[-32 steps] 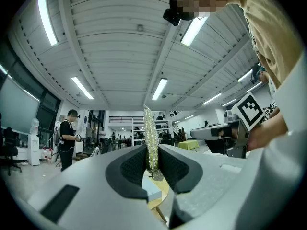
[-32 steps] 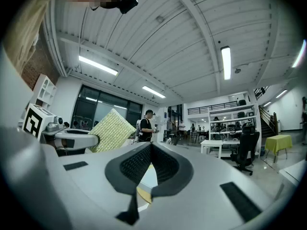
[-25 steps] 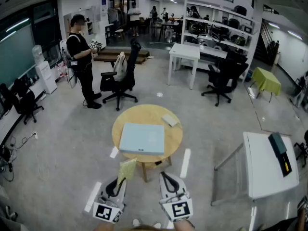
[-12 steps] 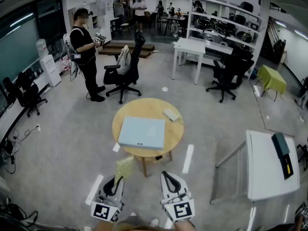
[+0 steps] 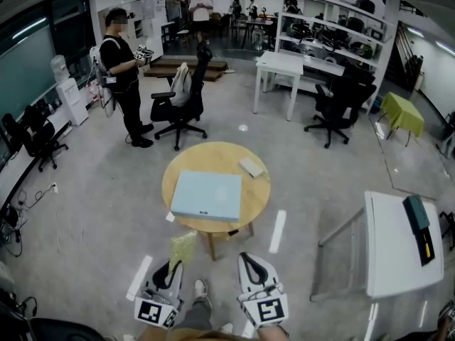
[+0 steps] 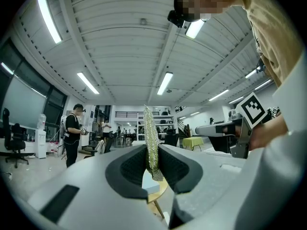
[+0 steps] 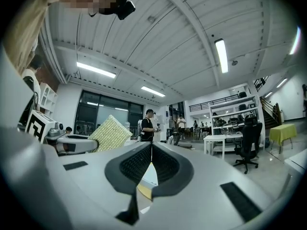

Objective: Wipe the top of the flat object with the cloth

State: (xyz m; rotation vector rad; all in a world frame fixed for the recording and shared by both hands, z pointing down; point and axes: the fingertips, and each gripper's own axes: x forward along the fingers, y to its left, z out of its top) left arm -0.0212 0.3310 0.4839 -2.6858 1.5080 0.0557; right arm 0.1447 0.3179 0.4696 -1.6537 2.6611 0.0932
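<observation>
Head view: left tongs (image 5: 173, 268) pinch cloth (image 5: 183, 247), lower part hidden.

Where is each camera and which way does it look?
Head view: on the person's head, facing forward and down at the round table with the flat blue object; left gripper, right gripper and a shoe show.
Left gripper view: on the left gripper, facing up along jaws shut on the cloth; right gripper at right.
Right gripper view: on the right gripper, facing across the room along shut, empty jaws; left gripper at left.
Shared: both gripper views see the standing person in black.
</observation>
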